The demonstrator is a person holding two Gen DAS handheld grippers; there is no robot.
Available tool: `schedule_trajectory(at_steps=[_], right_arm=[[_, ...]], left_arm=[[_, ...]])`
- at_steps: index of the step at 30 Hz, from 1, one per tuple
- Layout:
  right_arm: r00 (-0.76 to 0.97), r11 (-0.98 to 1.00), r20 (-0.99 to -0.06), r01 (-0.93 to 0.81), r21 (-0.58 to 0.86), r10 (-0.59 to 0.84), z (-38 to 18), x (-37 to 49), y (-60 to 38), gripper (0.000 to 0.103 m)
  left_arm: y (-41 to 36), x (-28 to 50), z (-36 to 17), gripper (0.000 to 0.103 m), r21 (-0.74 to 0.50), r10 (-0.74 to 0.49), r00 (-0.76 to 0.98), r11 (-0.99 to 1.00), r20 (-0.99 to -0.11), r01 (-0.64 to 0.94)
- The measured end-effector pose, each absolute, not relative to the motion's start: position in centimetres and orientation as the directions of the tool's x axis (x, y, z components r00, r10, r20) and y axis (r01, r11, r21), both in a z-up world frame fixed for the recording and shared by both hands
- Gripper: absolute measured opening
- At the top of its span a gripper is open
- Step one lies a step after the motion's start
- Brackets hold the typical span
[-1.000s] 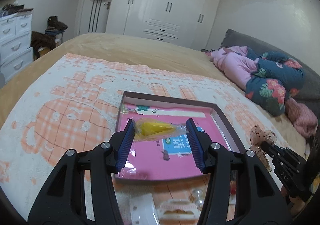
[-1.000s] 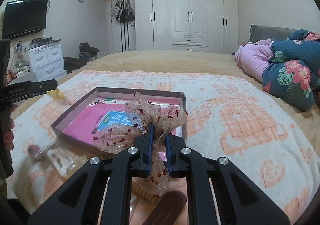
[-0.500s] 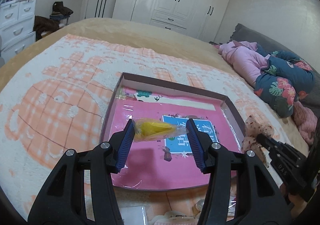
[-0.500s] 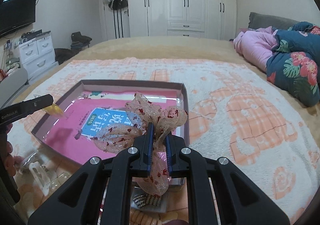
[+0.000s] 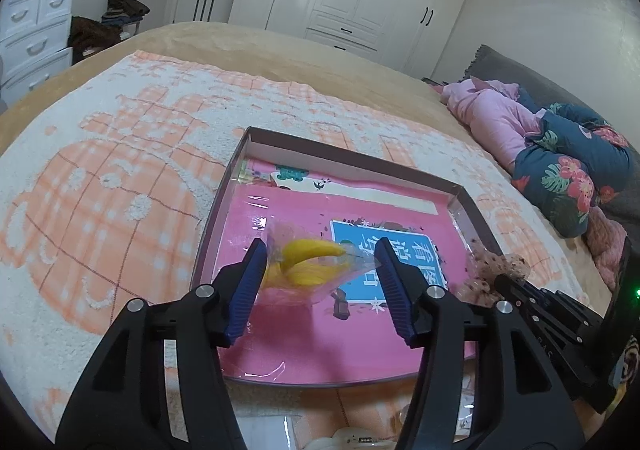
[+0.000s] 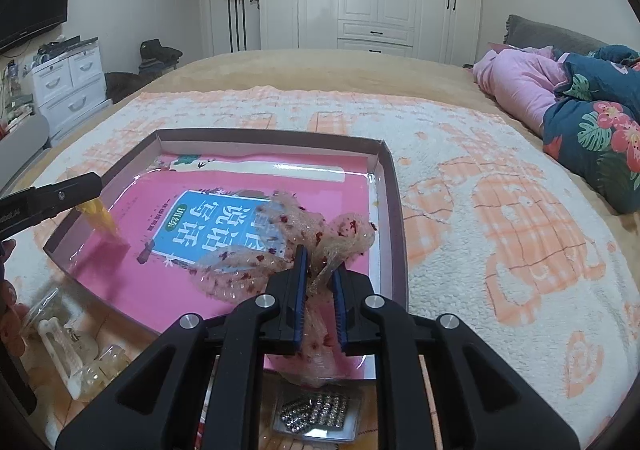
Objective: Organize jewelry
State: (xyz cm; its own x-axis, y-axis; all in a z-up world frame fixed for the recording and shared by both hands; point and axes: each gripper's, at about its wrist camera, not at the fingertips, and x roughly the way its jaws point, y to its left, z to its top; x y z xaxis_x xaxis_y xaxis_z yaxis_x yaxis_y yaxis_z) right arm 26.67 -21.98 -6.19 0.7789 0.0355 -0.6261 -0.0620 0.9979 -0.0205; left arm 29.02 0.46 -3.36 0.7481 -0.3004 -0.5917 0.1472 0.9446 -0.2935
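Two tongs: both loaded, both over the shallow box (image 6: 394, 210) on the bed's blanket (image 6: 500, 210).
Left tongs (image 5: 320, 274): spread wide, with a clear bag holding a yellow piece (image 5: 306, 264) spanning the gap; its left end lies against the left pad, its far corner reaches toward the right pad.
Change, left: a second ago the bag sat level and taut between the pads; now it sags, tilted and blurred, and the tongs have come lower over the box's pink liner (image 5: 288, 330). Judged as a release in progress.
Right tongs (image 6: 318, 290): nearly closed, pinching a sheer speckled bow (image 6: 280, 246) by its middle, at the box's near right side. Grip unchanged; it has advanced over the box.
Task meaning: first piece about to land in the box, bow likely next.
Left outside: a rhinestone clip (image 6: 314, 412) and pale clips (image 6: 68, 346) in front of the box.
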Motion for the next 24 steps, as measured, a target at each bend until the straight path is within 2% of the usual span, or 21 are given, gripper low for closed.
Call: schedule_trajectory(at_steps=[3,4,7,10,11,14,20,24], right_arm=[[0.777,0.998,-0.628,-0.063,-0.013,0.041,-6.3,26.8,-22.1,0.015],[0.778,0.998,-0.627,-0.062,-0.010,0.042,-6.3,26.7,-22.1,0.019],[0.782,0.998,-0.621,-0.054,0.011,0.050,-6.1,26.4,-22.4,0.040],[0.795,0.998,-0.604,-0.051,0.022,0.054,-5.7,25.6,-22.7,0.043],[0.801,0.999,-0.597,-0.050,0.021,0.052,-5.5,25.3,-22.7,0.050],[0.824,0.998,-0.564,-0.053,0.016,0.053,-4.9,24.0,-22.9,0.060],[0.865,0.998,-0.499,-0.056,-0.003,0.047,-3.7,21.3,-22.9,0.077],[0.892,0.998,-0.449,-0.059,-0.017,0.045,-2.8,19.4,-22.8,0.084]], left_arm=[[0.4,29.0,-3.4,0.052,-0.296,-0.307,0.748,0.943,-0.589,0.154],[0.4,28.9,-3.4,0.053,-0.296,-0.308,0.748,0.943,-0.588,0.155],[0.3,28.7,-3.4,0.055,-0.297,-0.309,0.749,0.942,-0.586,0.157],[0.2,28.2,-3.2,0.059,-0.292,-0.310,0.757,0.942,-0.575,0.164],[0.2,28.1,-3.1,0.060,-0.289,-0.310,0.760,0.942,-0.571,0.168],[0.1,27.2,-2.7,0.064,-0.279,-0.309,0.773,0.944,-0.554,0.178],[0.3,25.1,-1.2,0.073,-0.268,-0.312,0.806,0.943,-0.504,0.197],[0.7,23.7,-0.1,0.082,-0.270,-0.304,0.827,0.943,-0.474,0.192]])
